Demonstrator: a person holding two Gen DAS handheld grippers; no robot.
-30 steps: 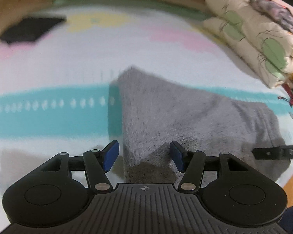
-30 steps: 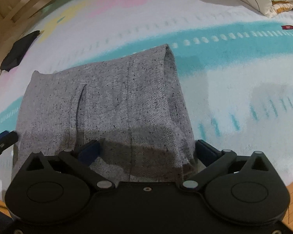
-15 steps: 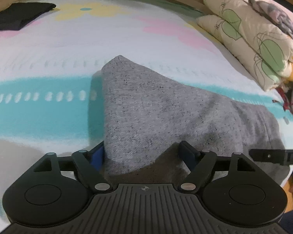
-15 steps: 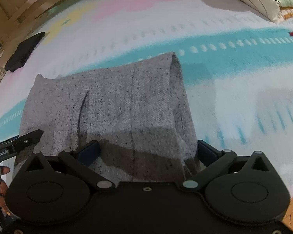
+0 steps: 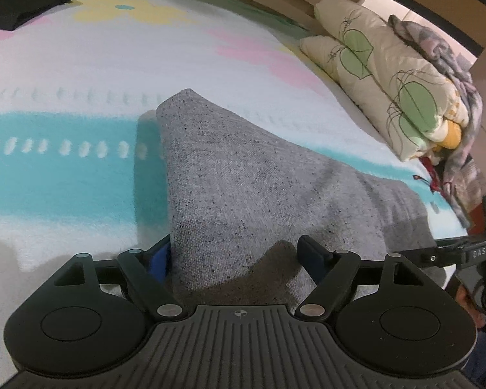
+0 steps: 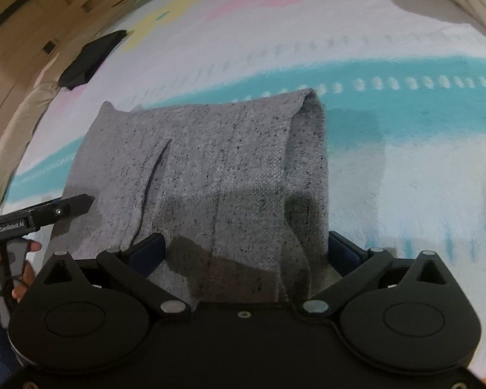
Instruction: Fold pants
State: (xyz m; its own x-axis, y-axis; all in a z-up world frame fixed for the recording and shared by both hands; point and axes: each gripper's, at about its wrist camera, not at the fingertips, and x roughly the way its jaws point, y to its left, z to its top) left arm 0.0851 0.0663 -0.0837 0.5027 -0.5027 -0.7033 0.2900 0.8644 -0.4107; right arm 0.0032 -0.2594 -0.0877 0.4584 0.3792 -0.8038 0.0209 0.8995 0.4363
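The grey speckled pants (image 5: 249, 188) lie folded into a thick pad on the bed; they also show in the right wrist view (image 6: 210, 178). My left gripper (image 5: 239, 259) is open, its fingers straddling the near left corner of the pad. My right gripper (image 6: 246, 253) is open, its fingers straddling the near right edge, where the fold stands up in a loop. Each gripper's tip shows at the edge of the other's view.
The bed cover (image 5: 64, 175) is white with teal, pink and yellow patches. Folded leaf-print quilts (image 5: 388, 81) are stacked at the far right. A black garment (image 5: 19, 3) lies far left. A wooden bed frame runs behind.
My left gripper has moved forward over the pad's corner, and its jaws have opened wider. My right gripper stays open over the right edge and has tilted slightly.
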